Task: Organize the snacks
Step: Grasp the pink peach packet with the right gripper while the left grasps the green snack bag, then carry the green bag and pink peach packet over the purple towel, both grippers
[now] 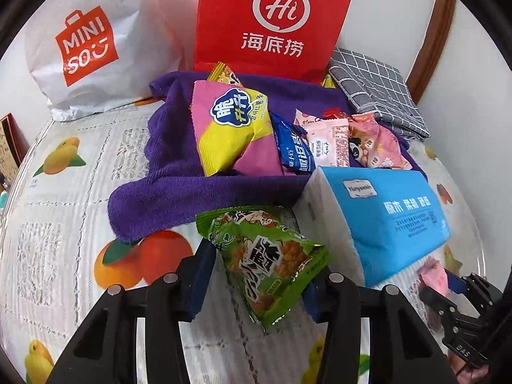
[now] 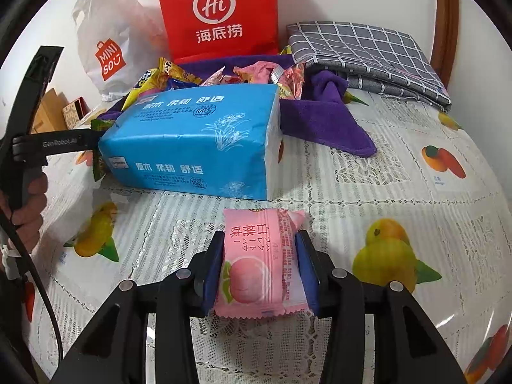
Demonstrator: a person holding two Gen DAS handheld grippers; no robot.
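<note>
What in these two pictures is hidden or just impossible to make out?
- Left wrist view: the pink packet in the right tool is mostly hidden behind the blue tissue pack.
- Right wrist view: the green snack bag is nearly all hidden behind the tissue pack; only its edges show.
- Both views: the red bag is cut off by the top edge, so its contents cannot be seen.

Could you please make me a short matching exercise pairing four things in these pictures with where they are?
Things:
1. green snack pack
2. pink peach pack
3. tissue pack
4. red bag

Places:
A. standing against the wall at the back
B. between the right gripper's fingers
C. lying on the tablecloth beside the purple towel
D. between the left gripper's fingers

Pairs: 1-D, 2-B, 3-C, 4-A
</note>
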